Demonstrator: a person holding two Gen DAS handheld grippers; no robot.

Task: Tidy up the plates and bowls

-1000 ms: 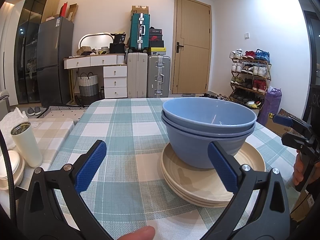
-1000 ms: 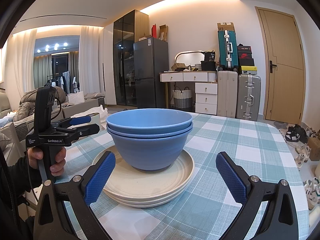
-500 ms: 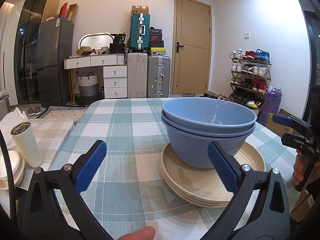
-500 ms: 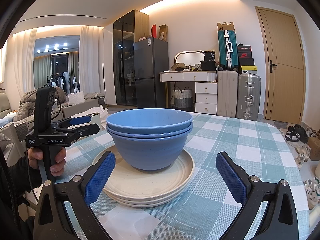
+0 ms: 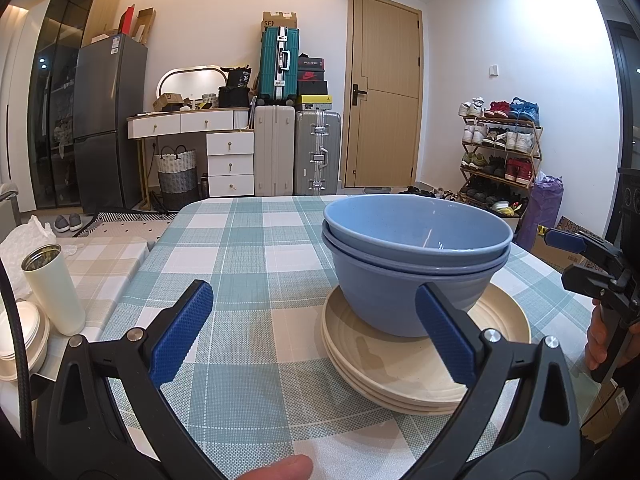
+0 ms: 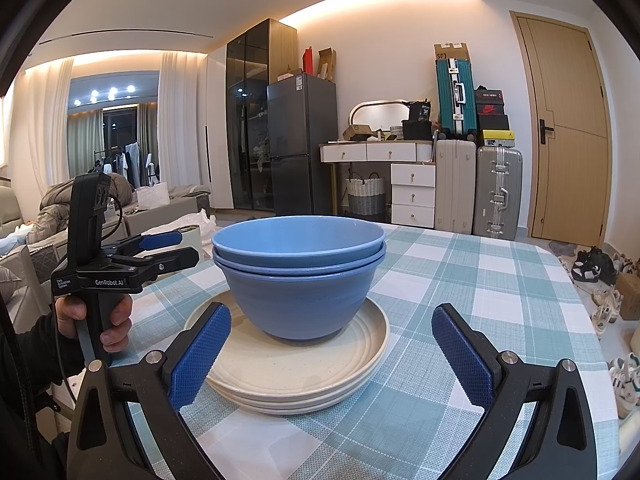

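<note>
Two blue bowls (image 6: pixel 298 276) sit nested one inside the other, centre of the right wrist frame, resting on a stack of cream plates (image 6: pixel 296 364) on a table under a teal-and-white checked cloth (image 6: pixel 472 280). In the left wrist view the same bowls (image 5: pixel 416 256) and plates (image 5: pixel 400 364) lie right of centre.

The right gripper (image 6: pixel 331 354) occupies the bottom of its frame, released, jaws spread wide and gripping nothing (its blue pads flank the near rim of the plates without touching). The left gripper (image 5: pixel 316 326) is likewise released and empty, one pad over bare cloth, the other in front of the bowls.

At the left of the right wrist frame, a hand (image 6: pixel 96 320) grips the left tool's handle. A cream tumbler (image 5: pixel 54 290) stands at the left edge of the left wrist view, off the table.
</note>
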